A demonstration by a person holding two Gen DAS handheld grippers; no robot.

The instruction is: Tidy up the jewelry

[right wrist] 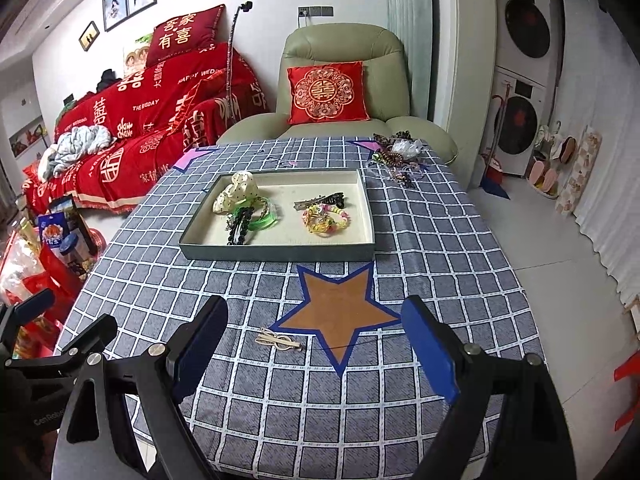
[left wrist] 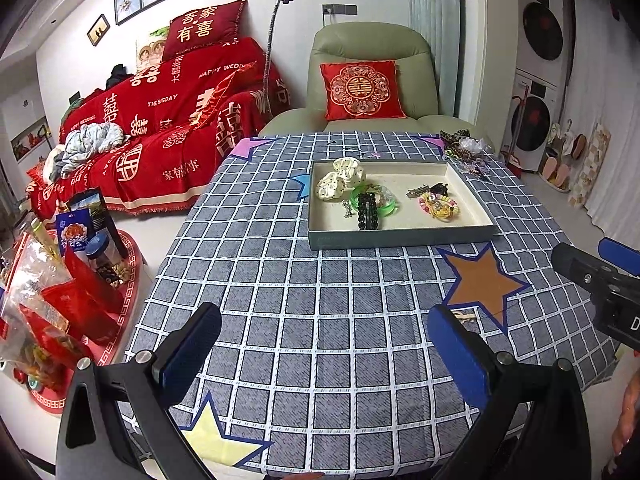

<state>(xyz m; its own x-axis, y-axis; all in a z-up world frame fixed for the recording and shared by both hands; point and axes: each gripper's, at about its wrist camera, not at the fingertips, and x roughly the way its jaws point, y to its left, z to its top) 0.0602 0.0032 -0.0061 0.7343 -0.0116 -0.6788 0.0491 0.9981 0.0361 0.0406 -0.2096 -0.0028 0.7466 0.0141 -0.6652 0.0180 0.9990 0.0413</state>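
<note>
At the left edge of the left wrist view, red snack bags (left wrist: 60,312) and a jar (left wrist: 105,256) crowd a low red table (left wrist: 128,304). A red-draped sofa (left wrist: 160,128) fills the upper left, and a green armchair (left wrist: 372,80) with a red cushion (left wrist: 362,90) stands behind the checked tablecloth (left wrist: 320,320).

The left gripper (left wrist: 324,356) hangs over bare cloth in the lower frame, fingers spread wide and empty.

The tray (right wrist: 276,254) sits at centre in the right wrist view, long axis across the frame, holding a cream scrunchie (right wrist: 238,192), a green bangle (right wrist: 264,214), a black bead string (right wrist: 240,230) and a pastel bracelet (right wrist: 326,218).

A beige hair clip (right wrist: 278,340) lies flat low in the frame, left of the brown star (right wrist: 338,312), long axis slanting towards lower right. Nothing lies between it and the right gripper (right wrist: 316,356), whose fingers are spread wide and empty.

A jewelry heap (right wrist: 400,156) sits upper right of the tray.
</note>
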